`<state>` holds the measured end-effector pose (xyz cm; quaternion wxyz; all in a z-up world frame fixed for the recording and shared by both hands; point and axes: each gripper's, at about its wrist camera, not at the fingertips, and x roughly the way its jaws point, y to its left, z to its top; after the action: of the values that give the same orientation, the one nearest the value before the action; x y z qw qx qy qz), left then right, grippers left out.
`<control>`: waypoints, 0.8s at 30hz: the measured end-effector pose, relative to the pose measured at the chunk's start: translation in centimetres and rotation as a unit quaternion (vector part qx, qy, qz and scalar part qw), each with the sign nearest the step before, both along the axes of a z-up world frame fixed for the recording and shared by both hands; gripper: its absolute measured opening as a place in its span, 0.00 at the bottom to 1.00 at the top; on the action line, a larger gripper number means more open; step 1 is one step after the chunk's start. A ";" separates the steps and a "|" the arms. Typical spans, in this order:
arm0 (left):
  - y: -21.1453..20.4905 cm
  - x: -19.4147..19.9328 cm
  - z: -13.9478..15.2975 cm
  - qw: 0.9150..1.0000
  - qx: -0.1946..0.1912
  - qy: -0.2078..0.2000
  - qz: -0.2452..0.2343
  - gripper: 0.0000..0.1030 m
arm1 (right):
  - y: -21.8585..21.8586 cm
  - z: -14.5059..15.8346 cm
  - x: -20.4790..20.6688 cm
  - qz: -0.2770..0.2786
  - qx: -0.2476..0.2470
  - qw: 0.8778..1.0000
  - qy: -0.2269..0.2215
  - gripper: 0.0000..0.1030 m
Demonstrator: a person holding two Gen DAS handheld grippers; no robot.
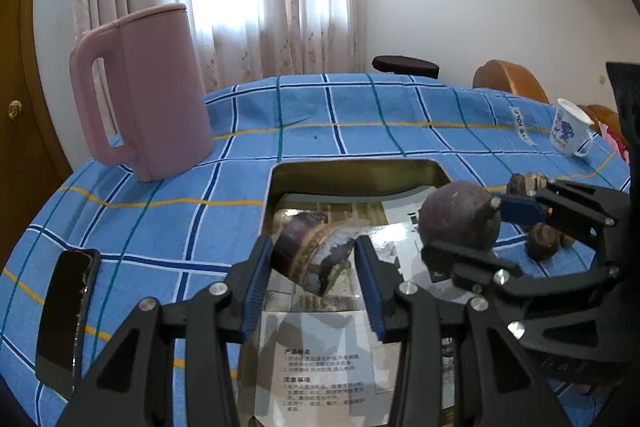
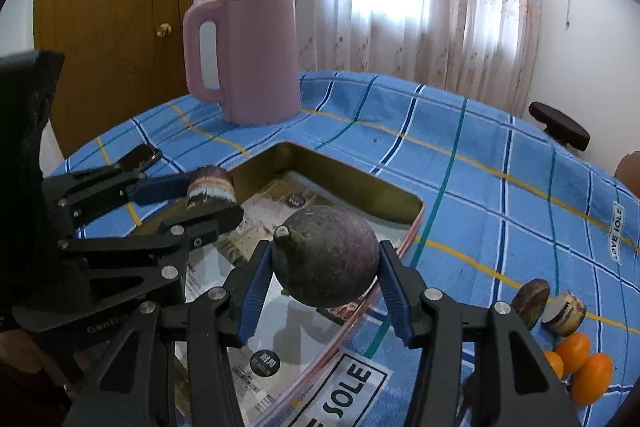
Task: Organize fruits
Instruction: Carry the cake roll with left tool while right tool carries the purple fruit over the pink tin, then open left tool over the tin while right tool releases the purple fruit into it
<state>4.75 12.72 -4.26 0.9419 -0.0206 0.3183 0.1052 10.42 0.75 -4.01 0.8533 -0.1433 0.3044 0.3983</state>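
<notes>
My left gripper (image 1: 314,261) is shut on a cut purple fruit piece (image 1: 312,253) and holds it over the gold metal tray (image 1: 352,173). It shows from the side in the right wrist view (image 2: 210,193). My right gripper (image 2: 326,267) is shut on a round dark purple fruit (image 2: 326,255) with a short stem, above the tray's right edge (image 2: 348,173). That fruit also shows in the left wrist view (image 1: 460,217). More brown fruit pieces (image 2: 548,303) and small oranges (image 2: 582,363) lie on the cloth at the right.
A pink jug (image 1: 148,87) stands at the back left of the blue checked tablecloth (image 1: 360,115). A black phone (image 1: 66,319) lies at the left. A white printed cup (image 1: 570,133) stands at the far right. Printed paper lines the tray floor.
</notes>
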 end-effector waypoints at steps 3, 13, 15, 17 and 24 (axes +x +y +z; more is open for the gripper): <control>0.2 -0.1 0.0 1.000 0.002 0.000 0.005 0.44 | 0.1 0.0 -0.1 0.006 -0.001 1.000 0.004 0.53; -2.2 -2.2 2.6 0.998 -0.010 -0.058 -0.008 0.79 | -4.7 3.0 -1.7 -0.015 0.033 0.999 -0.037 0.55; -4.1 -2.4 3.0 0.997 -0.011 -0.068 -0.027 0.84 | -6.9 3.6 -1.8 -0.039 0.030 0.997 -0.055 0.55; -5.9 -2.1 3.3 0.996 -0.013 -0.071 -0.051 0.84 | -10.1 4.0 -1.5 -0.076 0.029 0.994 -0.067 0.58; -12.6 0.3 2.8 0.992 -0.009 -0.048 -0.120 0.85 | -18.8 2.9 1.6 -0.226 0.007 0.971 -0.079 0.60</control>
<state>5.09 0.17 -1.46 0.9618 0.0038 0.2735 -0.0126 11.97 -18.08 -1.10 0.9435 -0.0955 0.2582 0.1846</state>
